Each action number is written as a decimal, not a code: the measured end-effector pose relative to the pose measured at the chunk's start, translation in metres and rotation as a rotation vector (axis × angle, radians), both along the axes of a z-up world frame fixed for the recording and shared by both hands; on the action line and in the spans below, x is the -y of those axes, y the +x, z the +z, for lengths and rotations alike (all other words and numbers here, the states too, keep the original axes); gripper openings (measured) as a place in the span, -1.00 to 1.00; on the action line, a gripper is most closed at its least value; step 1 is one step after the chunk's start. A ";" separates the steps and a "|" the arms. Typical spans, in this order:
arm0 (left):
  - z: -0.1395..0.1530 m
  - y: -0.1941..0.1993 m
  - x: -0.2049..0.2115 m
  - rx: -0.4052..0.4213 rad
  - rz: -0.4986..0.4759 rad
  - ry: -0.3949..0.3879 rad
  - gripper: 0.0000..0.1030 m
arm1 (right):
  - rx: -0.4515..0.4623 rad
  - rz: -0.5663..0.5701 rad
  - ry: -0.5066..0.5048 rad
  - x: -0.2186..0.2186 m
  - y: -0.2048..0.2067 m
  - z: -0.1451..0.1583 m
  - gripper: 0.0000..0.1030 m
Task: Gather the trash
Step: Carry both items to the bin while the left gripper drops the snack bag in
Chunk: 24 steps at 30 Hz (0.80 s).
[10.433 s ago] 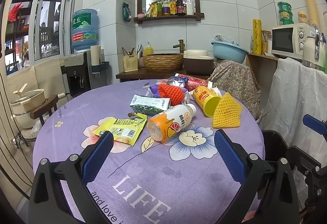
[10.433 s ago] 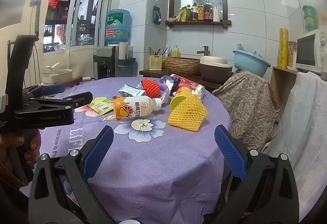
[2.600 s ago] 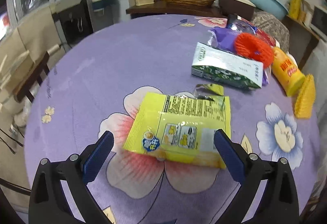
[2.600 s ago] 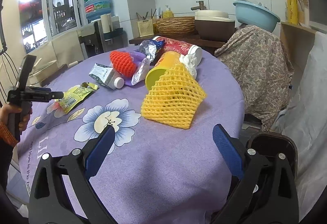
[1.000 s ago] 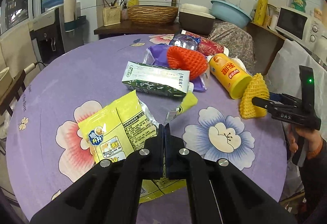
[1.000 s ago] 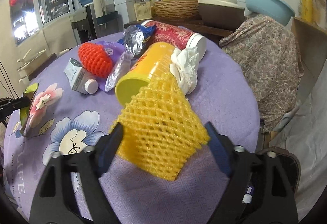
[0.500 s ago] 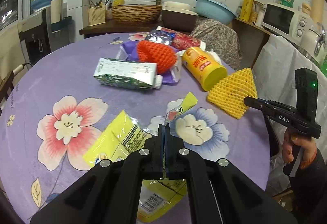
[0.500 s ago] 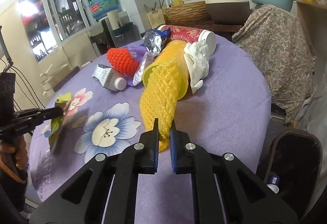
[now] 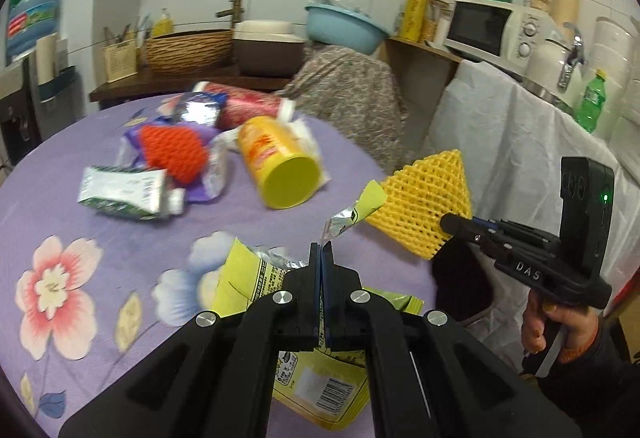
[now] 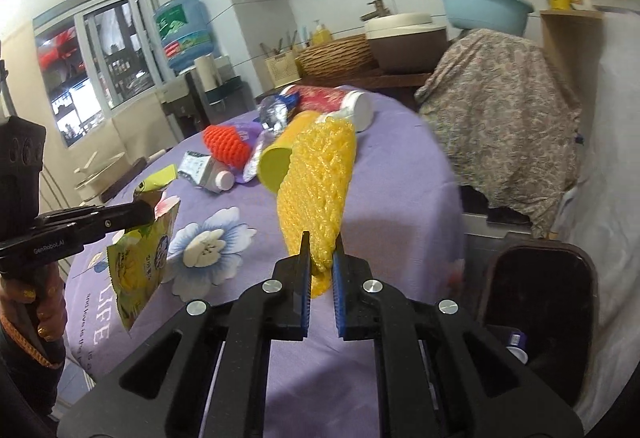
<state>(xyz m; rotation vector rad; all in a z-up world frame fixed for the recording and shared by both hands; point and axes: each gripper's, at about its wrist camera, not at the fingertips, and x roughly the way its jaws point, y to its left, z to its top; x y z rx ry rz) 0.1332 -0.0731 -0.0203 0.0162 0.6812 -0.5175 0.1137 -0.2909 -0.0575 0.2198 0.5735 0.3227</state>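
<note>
Left gripper (image 9: pixel 321 252) was clamped shut on the yellow packet (image 9: pixel 256 278), lifted off the purple table (image 9: pixel 80 222). Right gripper (image 10: pixel 321 252) pinched the yellow foam net (image 10: pixel 320 182), held above the table's edge. Dark bin (image 10: pixel 536 302) stood just beside the table. Can (image 9: pixel 276 166), carton (image 9: pixel 124 192) and orange net (image 9: pixel 174 152) lay on the table.
</note>
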 end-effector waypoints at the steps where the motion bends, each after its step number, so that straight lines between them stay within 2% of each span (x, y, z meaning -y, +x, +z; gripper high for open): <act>1: 0.001 0.002 0.011 -0.006 -0.025 -0.014 -0.96 | 0.005 -0.027 -0.009 0.010 -0.006 0.000 -0.81; 7: 0.010 0.008 0.085 0.004 -0.187 -0.035 -0.96 | -0.011 -0.213 -0.046 0.073 -0.032 -0.006 -0.81; 14: 0.008 0.021 0.173 -0.033 -0.347 -0.046 -0.96 | -0.072 -0.421 -0.115 0.131 -0.060 -0.030 -0.81; 18: -0.011 0.028 0.219 -0.066 -0.397 -0.018 -0.96 | -0.107 -0.488 -0.116 0.150 -0.072 -0.045 -0.81; 24: -0.062 0.047 0.270 -0.237 -0.427 0.008 -0.97 | -0.157 -0.554 -0.127 0.174 -0.086 -0.066 -0.81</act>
